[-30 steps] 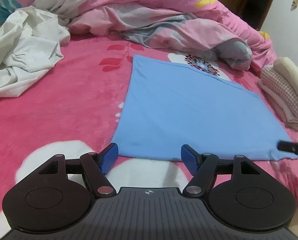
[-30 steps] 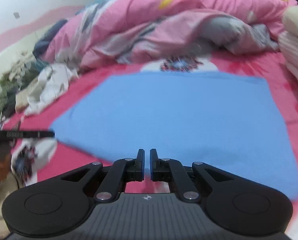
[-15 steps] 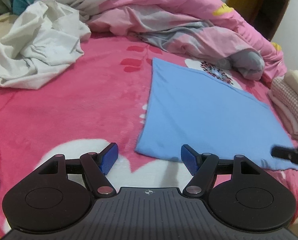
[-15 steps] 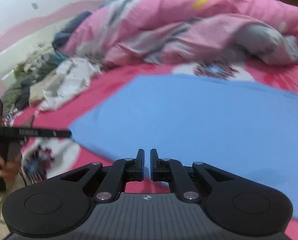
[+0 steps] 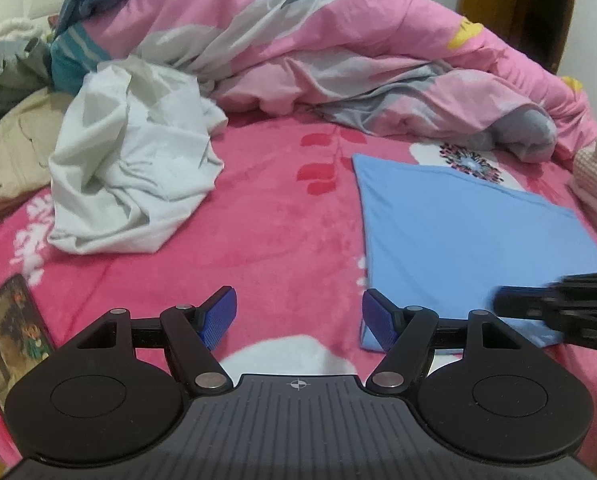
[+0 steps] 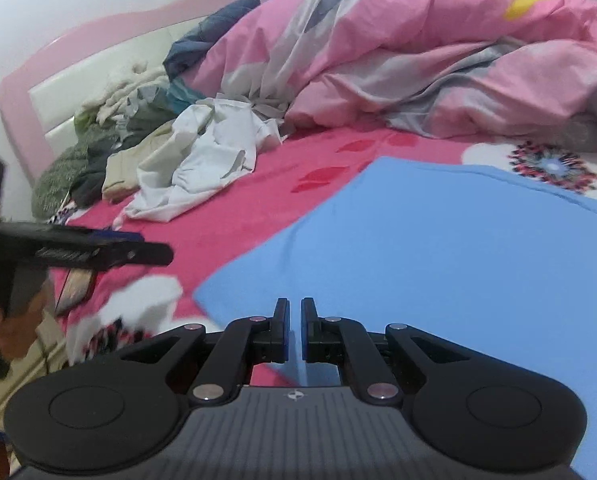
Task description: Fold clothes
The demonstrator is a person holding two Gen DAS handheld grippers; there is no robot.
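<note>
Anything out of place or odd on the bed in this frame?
A framed picture lies on the pink blanket near its edge, odd among laundry. The white garment sits crumpled and unfolded, while the blue garment lies flat and neat.

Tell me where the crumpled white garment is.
In the left wrist view the crumpled white garment lies upper left on the pink bedspread, below the pink duvet and left of the blue shirt.

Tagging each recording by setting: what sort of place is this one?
Most likely a home bedroom: the work surface is a bed with a padded pink headboard, a rumpled pink duvet heaped at the back, and loose clothes piled by the headboard.
</note>
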